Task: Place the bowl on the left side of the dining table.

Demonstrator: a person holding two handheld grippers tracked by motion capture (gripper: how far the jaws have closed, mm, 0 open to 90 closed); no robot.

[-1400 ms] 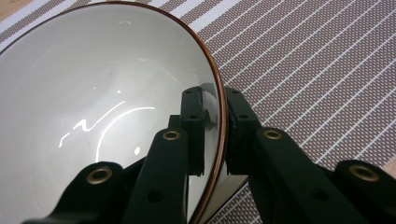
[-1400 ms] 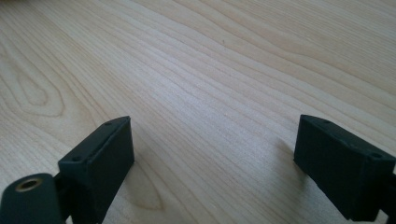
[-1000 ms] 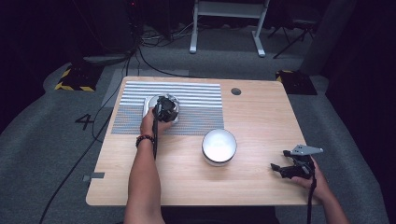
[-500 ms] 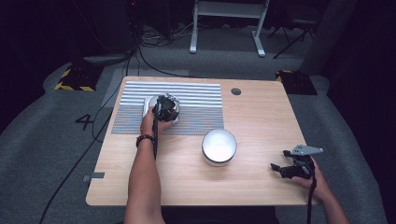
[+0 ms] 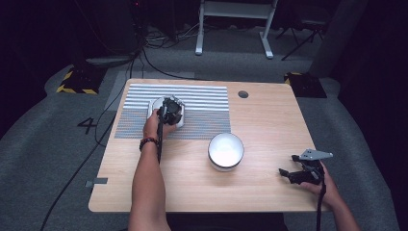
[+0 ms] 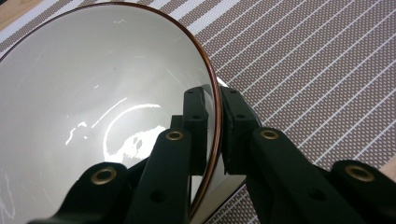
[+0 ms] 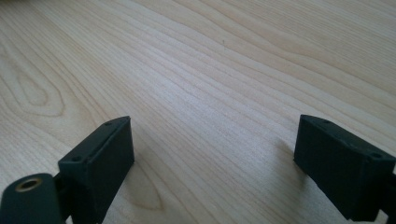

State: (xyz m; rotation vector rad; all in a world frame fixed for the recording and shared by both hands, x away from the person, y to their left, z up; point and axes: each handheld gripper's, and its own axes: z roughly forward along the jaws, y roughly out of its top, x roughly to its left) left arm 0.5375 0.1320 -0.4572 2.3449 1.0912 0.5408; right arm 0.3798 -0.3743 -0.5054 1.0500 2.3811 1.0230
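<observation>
White bowl (image 6: 93,93) seated on striped mat (image 5: 202,108), rim pinched between closed fingers (image 6: 198,126) of left gripper (image 5: 171,111), second bowl (image 5: 225,150) near mat edge, right gripper (image 5: 299,174) fingers held wide apart, empty, over bare counter (image 7: 210,70)

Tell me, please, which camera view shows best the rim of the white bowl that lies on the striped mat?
The left gripper view: the bowl's brown rim is close and sharp, pinched between the left gripper jaws. In the high view that bowl is small and mostly hidden by the gripper.
</observation>
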